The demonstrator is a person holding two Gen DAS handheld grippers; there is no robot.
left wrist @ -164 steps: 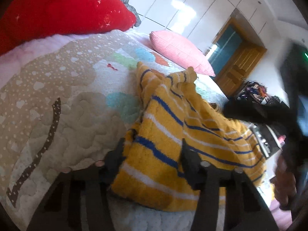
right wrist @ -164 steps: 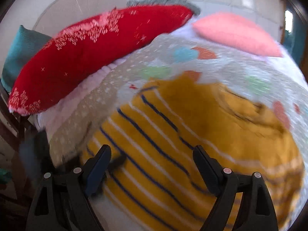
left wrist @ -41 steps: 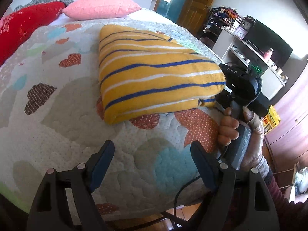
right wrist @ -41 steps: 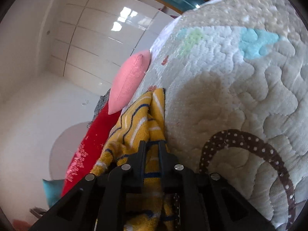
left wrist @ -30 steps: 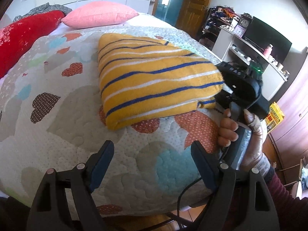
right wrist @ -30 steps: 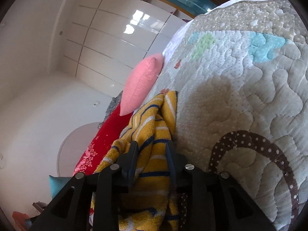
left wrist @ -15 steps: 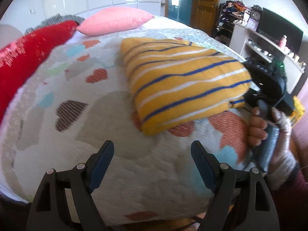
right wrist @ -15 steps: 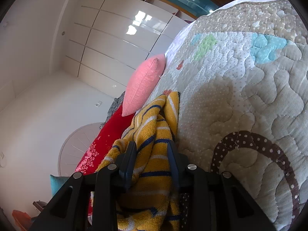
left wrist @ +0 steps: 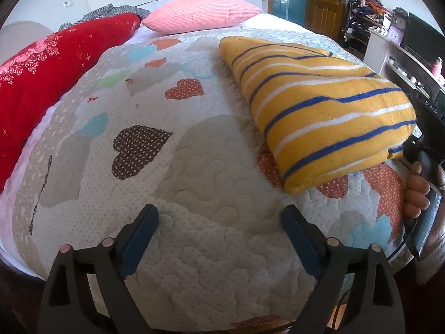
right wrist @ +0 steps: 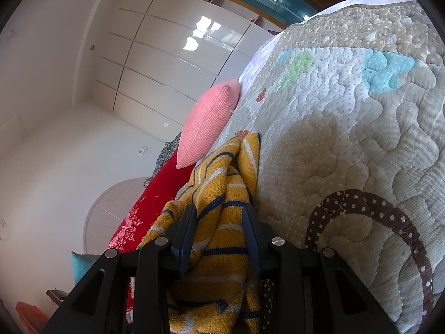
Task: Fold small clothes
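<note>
Between the two fingers of the right claw [right wrist: 219, 233] sits a bunched edge of one yellow sweater [left wrist: 319, 105] with blue and white stripes; the fingers are narrowly parted and pinch the knit, so this claw has hold of it. Out past that grip, the sweater lies folded into a thick pad on the right side of the bed [left wrist: 194, 181], on a quilt patterned with hearts. A hand [left wrist: 417, 192] holding the right claw shows at the quilt's right edge, just beside the sweater's near corner.

Over bare quilt, well apart from the sweater, the left claw [left wrist: 219, 231] hovers with its jaws opening wide and nothing between them.

Judging by its fuzzy, rumpled look, the sweater is soft, light and floppy, unlikely to slip or break. It will sag wherever it is unsupported, so a corner or folded edge seems the best place to grip.

Farther back lie one pink pillow [left wrist: 200, 14] and one long red cushion [left wrist: 55, 64].
</note>
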